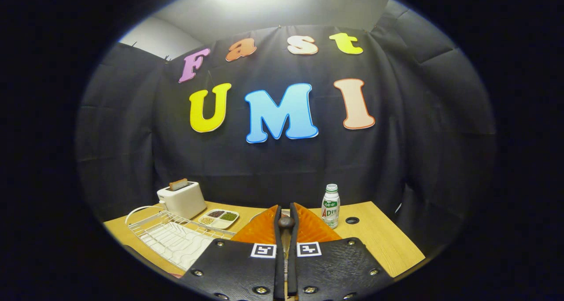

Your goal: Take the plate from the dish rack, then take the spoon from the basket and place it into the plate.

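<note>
My gripper (286, 209) is held above the wooden table (387, 243), and both its fingers are shut on a spoon. The spoon's wooden shaft runs up the narrow gap between them, and its dark rounded end (285, 222) pokes out near the tips. A pale sliver just beyond the fingertips may be the plate's rim (254, 216); the fingers hide the rest. To the left of the fingers, the white wire dish rack (169, 237) lies on the table with no plate in its slots.
A white toaster (181, 198) with a slice of bread stands behind the rack. Beside it is a small divided dish of beans (219, 218). A small drink bottle (330, 206) stands right of the fingertips, near a round hole (352, 220) in the table.
</note>
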Demonstrator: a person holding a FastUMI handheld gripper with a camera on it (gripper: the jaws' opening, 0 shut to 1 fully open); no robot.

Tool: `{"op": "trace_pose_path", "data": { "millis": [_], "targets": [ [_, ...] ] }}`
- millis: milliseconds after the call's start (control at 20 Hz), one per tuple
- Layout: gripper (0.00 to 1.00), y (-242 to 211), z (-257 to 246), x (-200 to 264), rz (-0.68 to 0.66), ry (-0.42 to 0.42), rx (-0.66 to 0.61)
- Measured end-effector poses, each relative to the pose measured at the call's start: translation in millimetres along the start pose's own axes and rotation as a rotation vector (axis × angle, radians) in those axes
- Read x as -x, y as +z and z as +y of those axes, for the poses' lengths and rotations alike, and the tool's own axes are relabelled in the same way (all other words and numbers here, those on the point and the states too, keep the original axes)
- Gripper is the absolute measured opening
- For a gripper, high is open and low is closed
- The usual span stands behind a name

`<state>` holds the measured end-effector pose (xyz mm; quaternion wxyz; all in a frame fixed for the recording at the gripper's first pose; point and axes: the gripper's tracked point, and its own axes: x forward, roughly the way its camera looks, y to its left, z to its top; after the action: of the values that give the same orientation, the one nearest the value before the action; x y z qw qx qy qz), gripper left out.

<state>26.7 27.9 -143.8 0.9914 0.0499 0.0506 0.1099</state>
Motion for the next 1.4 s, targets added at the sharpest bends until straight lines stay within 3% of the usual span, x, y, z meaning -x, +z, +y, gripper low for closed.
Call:
{"op": "trace_pose_path", "data": {
  "millis": [300,650,1150,1350,1400],
  "targets": [
    [0.03,10,45,71,0.027,0.081,0.000],
    [0.03,-47,118,125,0.117,0.199,-0.045],
    [0.03,-137,222,123,0.242,0.373,-0.072],
    [0.03,-148,230,122,0.253,0.382,-0.032],
    [0.08,-149,229,118,0.246,0.372,-0.015]
  ]
}}
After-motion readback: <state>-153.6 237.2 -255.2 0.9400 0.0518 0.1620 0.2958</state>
